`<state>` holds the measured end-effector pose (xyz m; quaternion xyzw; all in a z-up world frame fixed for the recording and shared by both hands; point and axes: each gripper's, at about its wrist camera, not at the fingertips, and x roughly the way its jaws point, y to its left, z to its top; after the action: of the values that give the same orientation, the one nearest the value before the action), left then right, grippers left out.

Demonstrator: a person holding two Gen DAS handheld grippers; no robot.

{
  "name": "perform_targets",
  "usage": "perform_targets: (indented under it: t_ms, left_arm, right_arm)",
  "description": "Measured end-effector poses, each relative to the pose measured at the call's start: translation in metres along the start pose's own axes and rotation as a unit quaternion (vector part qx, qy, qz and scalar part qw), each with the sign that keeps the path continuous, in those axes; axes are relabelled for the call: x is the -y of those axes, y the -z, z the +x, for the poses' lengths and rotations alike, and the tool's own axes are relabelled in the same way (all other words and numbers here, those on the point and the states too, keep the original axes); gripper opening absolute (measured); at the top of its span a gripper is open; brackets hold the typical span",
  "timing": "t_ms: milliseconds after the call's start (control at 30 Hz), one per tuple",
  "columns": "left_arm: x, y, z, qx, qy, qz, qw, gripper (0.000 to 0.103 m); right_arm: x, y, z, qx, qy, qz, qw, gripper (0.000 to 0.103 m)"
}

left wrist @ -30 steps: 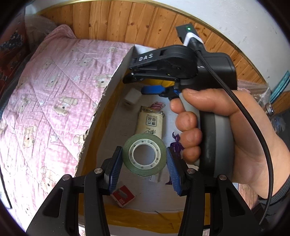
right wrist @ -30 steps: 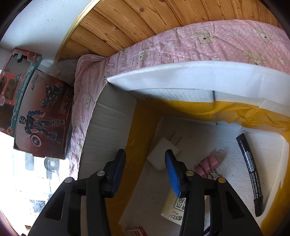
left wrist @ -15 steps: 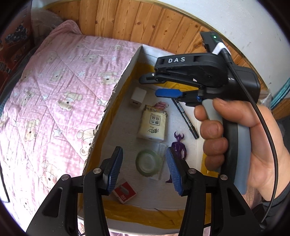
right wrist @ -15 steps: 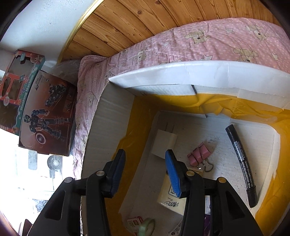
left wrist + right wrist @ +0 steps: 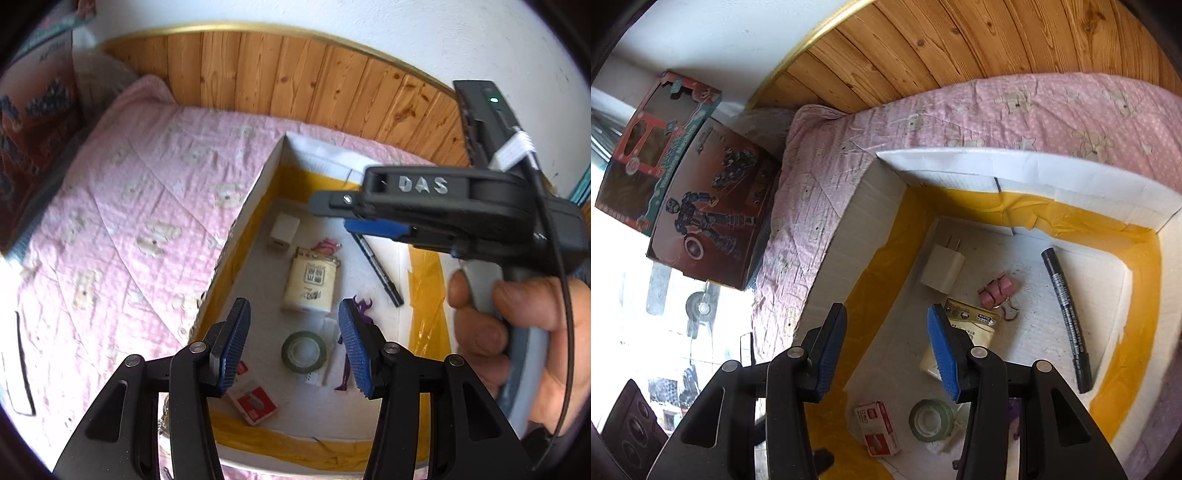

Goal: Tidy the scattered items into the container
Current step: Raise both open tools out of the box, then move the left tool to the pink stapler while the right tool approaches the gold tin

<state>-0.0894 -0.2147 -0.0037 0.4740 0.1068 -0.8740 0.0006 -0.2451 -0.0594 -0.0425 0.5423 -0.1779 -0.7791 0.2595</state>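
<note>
An open white box [image 5: 258, 195], taped yellow along its inner edges, lies on the bed. On its floor are a green tape roll [image 5: 304, 350], a cream packet [image 5: 310, 284], a white charger [image 5: 283, 234], pink clips [image 5: 325, 245], a black marker [image 5: 376, 266], a purple figure [image 5: 360, 310] and a small red box [image 5: 255, 402]. My left gripper [image 5: 293, 343] hangs open above the tape roll, nothing between its pads. My right gripper [image 5: 886, 350] is open and empty over the box's left wall [image 5: 864, 236]. A hand [image 5: 498, 332] holds it.
The box [image 5: 1015, 166] sits on a pink quilt [image 5: 129, 221] printed with bears. Two toy cartons [image 5: 709, 206] lean at the bed's left end. Wood panelling [image 5: 295, 74] runs along the wall behind the bed.
The tape roll, between my left pads a second ago, now lies on the box floor. Both grippers have lifted away from the box, so more of its inside shows.
</note>
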Motion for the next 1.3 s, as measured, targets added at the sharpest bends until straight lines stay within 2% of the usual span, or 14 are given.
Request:
perform_targets:
  t_ms: [367,767,1067,1167,1300]
  left_arm:
    - [0.018,0.002,-0.021,0.031,0.005,0.018,0.9993,0.052]
    - [0.054,0.011,-0.037,0.058,0.006,0.06,0.9965,0.052]
    - [0.102,0.013,-0.03,0.052,0.029,0.099,0.9933,0.052]
    - [0.124,0.015,-0.025,0.046,0.046,0.114,0.9914,0.052]
    - [0.157,0.019,-0.018,0.039,0.076,0.138,0.9867,0.052]
  right_arm:
    - [-0.019,0.031,-0.065,0.064,0.011,-0.094,0.993,0.047]
    - [-0.012,0.082,-0.119,0.129,0.008,-0.148,0.981,0.047]
    - [0.032,0.111,-0.181,0.195,-0.001,-0.109,0.975,0.047]
    - [0.058,0.12,-0.205,0.217,0.015,-0.09,0.972,0.047]
    - [0.101,0.136,-0.224,0.236,0.076,-0.078,0.966,0.047]
